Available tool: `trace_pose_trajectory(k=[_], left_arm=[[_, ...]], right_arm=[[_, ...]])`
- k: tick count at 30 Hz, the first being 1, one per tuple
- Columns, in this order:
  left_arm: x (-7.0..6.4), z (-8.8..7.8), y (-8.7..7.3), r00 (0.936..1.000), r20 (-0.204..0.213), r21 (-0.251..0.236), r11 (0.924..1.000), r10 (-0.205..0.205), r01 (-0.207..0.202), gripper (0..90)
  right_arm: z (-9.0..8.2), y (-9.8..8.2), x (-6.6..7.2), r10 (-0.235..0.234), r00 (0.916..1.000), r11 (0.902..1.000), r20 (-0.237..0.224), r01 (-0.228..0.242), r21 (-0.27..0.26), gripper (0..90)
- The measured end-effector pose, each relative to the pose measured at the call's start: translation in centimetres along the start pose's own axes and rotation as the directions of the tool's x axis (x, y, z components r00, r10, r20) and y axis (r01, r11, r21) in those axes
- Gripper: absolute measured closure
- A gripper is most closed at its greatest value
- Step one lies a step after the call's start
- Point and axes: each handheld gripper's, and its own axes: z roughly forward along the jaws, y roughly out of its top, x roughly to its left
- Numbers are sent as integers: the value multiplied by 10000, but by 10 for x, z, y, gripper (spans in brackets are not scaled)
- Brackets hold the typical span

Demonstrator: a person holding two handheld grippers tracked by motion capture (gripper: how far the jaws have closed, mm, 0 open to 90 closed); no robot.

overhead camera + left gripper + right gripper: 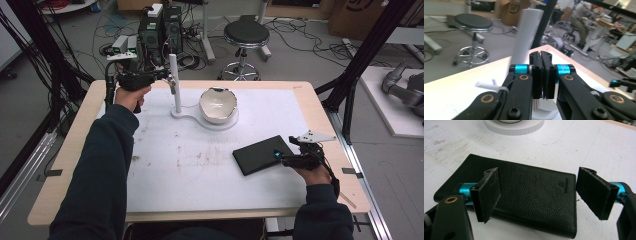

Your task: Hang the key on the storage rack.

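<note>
A flat black wallet (261,154) of pebbled leather lies at the lower right of the high view, on the scuffed white mat of the counter (70,150). The right gripper (290,159) hovers at its edge with fingers (487,192) spread wide apart; its own camera catches the grain and a small embossed mark. The left gripper (541,72), at the upper left, has its fingers pressed together beside a smooth white post (526,35). A glossy white bowl (218,105) sits on the post's round base.
</note>
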Motion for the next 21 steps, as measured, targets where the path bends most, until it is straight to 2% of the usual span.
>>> trace_pose_trajectory(k=[1,2,3,6,7,8,10,12,13,14,16,17,20,21], left_arm=[[0,0,0,10000,0,0,10000,0,0,861],[0,1,-1,9999,-125,45,10000,51,-50,809],[0,1,-2,9995,-294,102,9999,134,-132,809],[-1,-1,-7,9965,-745,173,9992,372,-360,661],[-1,-2,-10,9941,-977,240,9987,468,-447,661],[-2,-4,-14,9932,-1085,351,9986,429,-393,584],[-5,-9,-28,9940,-961,336,9982,520,-490,500],[-8,-15,-44,9913,-1083,466,9965,747,-700,469],[-9,-18,-52,9895,-1164,509,9955,856,-802,403],[-9,-22,-60,9873,-1288,563,9947,929,-862,403],[-11,-29,-72,9836,-1440,632,9930,1084,-1002,312],[-12,-33,-77,9794,-1557,604,9909,1283,-1202,295],[-17,-46,-88,9722,-1653,504,9859,1660,-1598,273],[-20,-50,-92,9644,-1796,489,9809,1941,-1883,273]], right_arm=[[0,0,0,0,10000,10000,0,0,0,207],[0,0,1,-8,10000,10000,-36,8,34,207],[0,0,1,-8,10000,10000,-36,8,34,207],[0,0,0,-2,10000,10000,-48,2,29,207],[0,0,0,-2,10000,10000,-48,2,29,207],[0,0,0,-25,10000,10000,-33,25,36,207],[0,0,0,-81,10000,10000,-19,81,49,207],[1,0,0,-69,10000,10000,-10,69,43,207],[1,0,0,-35,10000,10000,13,35,49,207],[1,0,0,-35,10000,10000,13,35,49,207],[1,0,0,-78,10000,9999,17,78,77,207],[2,0,0,-98,9999,9999,34,98,78,207],[3,1,1,-83,10000,9999,47,83,97,207],[3,1,1,-83,10000,9999,47,83,97,207]])
